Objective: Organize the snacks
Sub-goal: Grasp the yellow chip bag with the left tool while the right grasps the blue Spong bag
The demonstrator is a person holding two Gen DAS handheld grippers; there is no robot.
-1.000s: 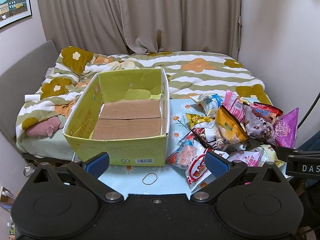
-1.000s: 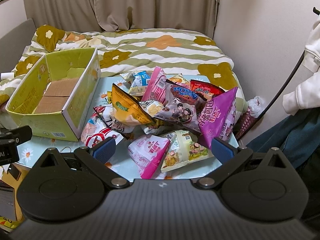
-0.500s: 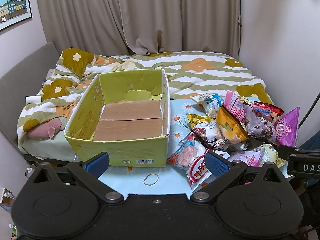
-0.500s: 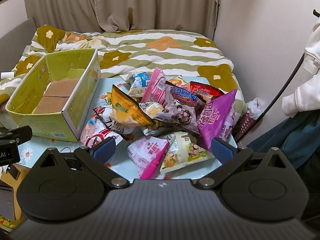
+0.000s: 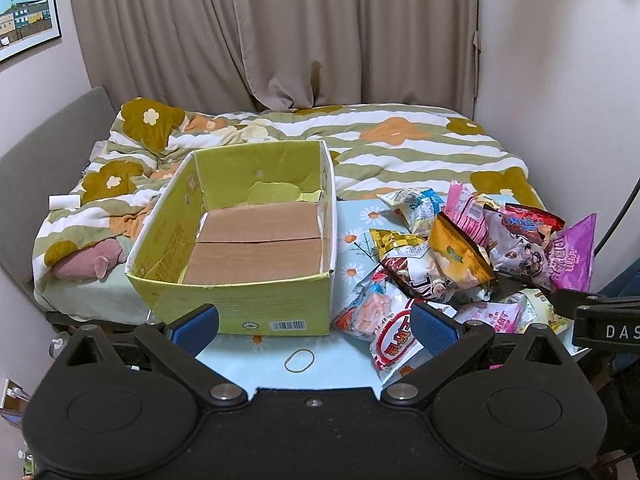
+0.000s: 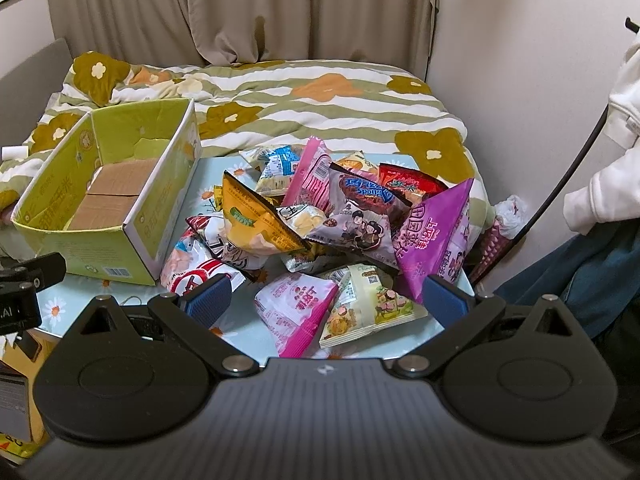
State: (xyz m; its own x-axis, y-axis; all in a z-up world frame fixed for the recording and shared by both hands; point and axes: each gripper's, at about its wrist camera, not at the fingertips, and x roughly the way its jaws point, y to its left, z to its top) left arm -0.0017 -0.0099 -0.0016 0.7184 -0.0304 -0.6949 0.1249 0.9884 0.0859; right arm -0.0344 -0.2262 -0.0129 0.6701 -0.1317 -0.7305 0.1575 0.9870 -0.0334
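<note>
Beside the bed, a daisy-print worktop (image 5: 256,354) carries an empty green cardboard box (image 5: 240,248) and, just right of it, the unsorted heap of snack packets (image 6: 320,232), while left gripper (image 5: 314,326) and right gripper (image 6: 326,298) hover with fingers apart, holding nothing.

One open yellow-green cardboard box (image 5: 240,248), roughly a dozen crinkly snack packets in a heap (image 6: 320,224) right of the box, exact count unclear from overlap, one thin rubber band loop (image 5: 299,360) in front of the box
</note>
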